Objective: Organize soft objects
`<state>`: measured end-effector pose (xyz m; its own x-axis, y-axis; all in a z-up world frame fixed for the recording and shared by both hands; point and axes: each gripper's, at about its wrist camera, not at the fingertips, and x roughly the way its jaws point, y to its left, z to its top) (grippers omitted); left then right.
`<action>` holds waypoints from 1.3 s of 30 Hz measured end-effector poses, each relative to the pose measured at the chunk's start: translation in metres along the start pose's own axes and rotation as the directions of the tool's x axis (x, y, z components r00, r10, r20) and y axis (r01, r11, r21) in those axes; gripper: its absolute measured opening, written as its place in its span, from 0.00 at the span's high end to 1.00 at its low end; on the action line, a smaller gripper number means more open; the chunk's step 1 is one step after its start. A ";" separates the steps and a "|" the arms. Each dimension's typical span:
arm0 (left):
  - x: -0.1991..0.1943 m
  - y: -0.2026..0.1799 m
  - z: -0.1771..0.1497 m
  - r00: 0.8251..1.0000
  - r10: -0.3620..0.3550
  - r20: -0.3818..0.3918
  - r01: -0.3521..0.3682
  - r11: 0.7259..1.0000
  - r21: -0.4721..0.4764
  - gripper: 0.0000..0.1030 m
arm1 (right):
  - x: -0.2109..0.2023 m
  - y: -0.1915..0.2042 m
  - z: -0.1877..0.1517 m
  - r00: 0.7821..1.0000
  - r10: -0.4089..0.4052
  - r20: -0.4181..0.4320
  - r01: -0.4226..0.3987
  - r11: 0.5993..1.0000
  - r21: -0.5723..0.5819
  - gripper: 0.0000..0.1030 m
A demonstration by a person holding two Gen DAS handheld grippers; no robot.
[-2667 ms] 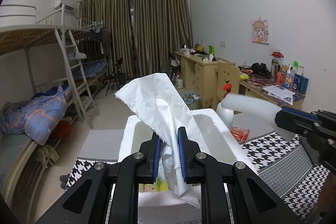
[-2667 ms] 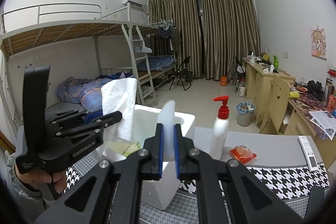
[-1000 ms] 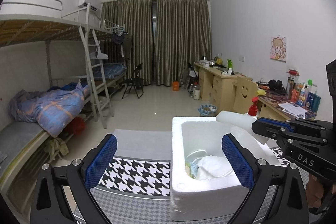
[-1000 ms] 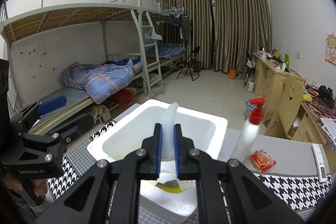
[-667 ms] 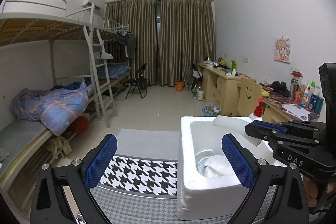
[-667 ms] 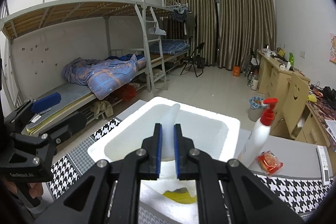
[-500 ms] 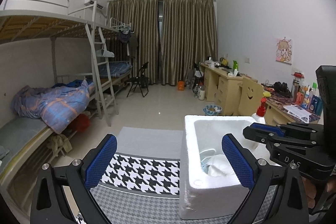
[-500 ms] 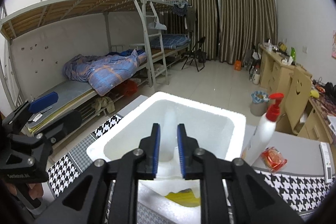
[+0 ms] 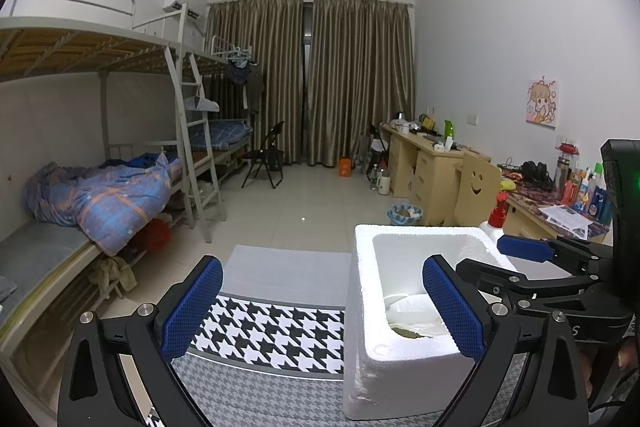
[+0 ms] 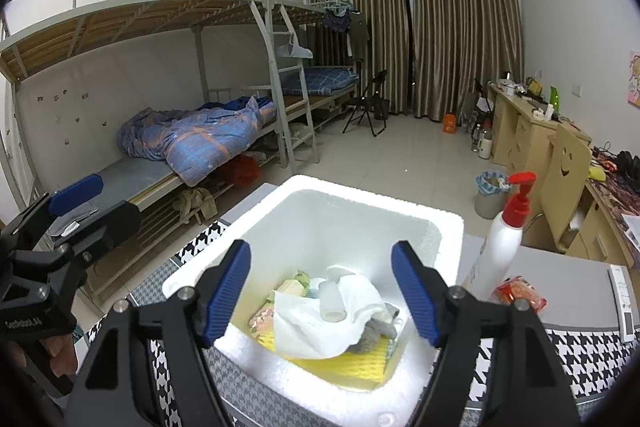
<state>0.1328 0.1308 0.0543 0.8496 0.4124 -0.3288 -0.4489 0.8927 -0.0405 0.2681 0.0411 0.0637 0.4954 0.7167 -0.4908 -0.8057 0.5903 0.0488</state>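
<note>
**Both tools spread over the foam box, soft items inside**

My right tool [image 10: 320, 291] hangs above the near side of the white foam box [image 10: 448, 223], blue pads wide apart. Its jaws have just been opening, and nothing sits between them. Directly below, inside the box, lies a small translucent white tube [image 10: 332, 301] on top of a crumpled white tissue [image 10: 320, 331]. Under the tissue I see a yellow foam sheet [image 10: 340, 361], a grey soft piece [image 10: 372, 333] at the right and a patterned packet [image 10: 262, 319] at the left; what the far pale item is I can't quite make out.

My left tool [image 9: 322, 307] is also spread wide and empty, off to the left of the box, its right pad level with the box's near wall. From there I catch only a slice of the box's contents.

The box stands on the counter [image 10: 572, 263], which wears a houndstooth cloth [image 9: 272, 331]. Just right of the box stands a white pump bottle [image 10: 504, 243] with a red head, and near its base a red snack packet [image 10: 520, 293]. A remote [image 10: 622, 299] lies at the far right.
</note>
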 end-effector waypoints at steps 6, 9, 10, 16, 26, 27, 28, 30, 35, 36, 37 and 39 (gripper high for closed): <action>-0.003 -0.001 0.001 1.000 0.001 0.005 -0.001 1.000 0.002 0.01 | -0.015 -0.004 0.001 0.998 -0.027 0.050 0.026 1.000 0.012 0.12; -0.008 -0.005 0.002 1.000 -0.005 0.010 0.005 1.000 0.007 0.01 | -0.025 -0.006 -0.004 0.996 -0.044 0.071 0.043 0.999 0.022 0.06; -0.010 -0.005 0.003 1.000 -0.007 0.012 0.007 1.000 0.007 0.01 | -0.028 -0.006 -0.004 0.996 -0.051 0.078 0.049 0.999 0.023 0.06; -0.023 -0.012 0.003 0.999 -0.021 0.024 0.021 1.000 0.010 0.01 | -0.043 -0.004 -0.007 0.992 -0.064 0.105 0.061 0.998 0.028 0.02; -0.049 -0.025 0.000 0.998 -0.038 0.048 0.037 0.999 0.029 0.01 | -0.066 0.003 -0.014 0.987 -0.082 0.141 0.082 0.997 0.007 0.01; -0.050 -0.026 0.001 0.998 -0.039 0.047 0.037 0.999 0.031 0.01 | -0.068 0.003 -0.015 0.986 -0.085 0.146 0.086 0.996 0.005 0.01; -0.052 -0.027 0.001 0.998 -0.040 0.048 0.039 0.999 0.033 0.01 | -0.070 0.003 -0.016 0.984 -0.089 0.152 0.089 0.996 0.004 0.01; -0.056 -0.028 0.001 0.998 -0.045 0.053 0.043 0.999 0.031 0.01 | -0.075 0.003 -0.017 0.984 -0.088 0.155 0.087 0.996 0.009 0.01; -0.067 -0.032 0.002 0.996 -0.057 0.065 0.055 0.998 0.040 0.01 | -0.084 -0.001 -0.019 0.982 -0.092 0.165 0.086 0.995 0.045 0.01; -0.069 -0.032 0.002 0.996 -0.060 0.066 0.057 0.998 0.041 0.01 | -0.086 -0.002 -0.020 0.981 -0.094 0.169 0.087 0.995 0.047 0.01; -0.070 -0.034 0.001 0.996 -0.065 0.068 0.062 0.997 0.042 0.01 | -0.088 -0.002 -0.021 0.980 -0.099 0.172 0.093 0.995 0.046 0.01; -0.074 -0.035 0.000 0.995 -0.073 0.071 0.070 0.996 0.048 0.01 | -0.093 -0.001 -0.022 0.978 -0.104 0.181 0.098 0.994 0.040 0.01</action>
<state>0.0860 0.0692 0.0805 0.8975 0.3580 -0.2573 -0.3748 0.9269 -0.0176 0.2158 -0.0340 0.0901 0.6270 0.7069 -0.3272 -0.7395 0.6723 0.0354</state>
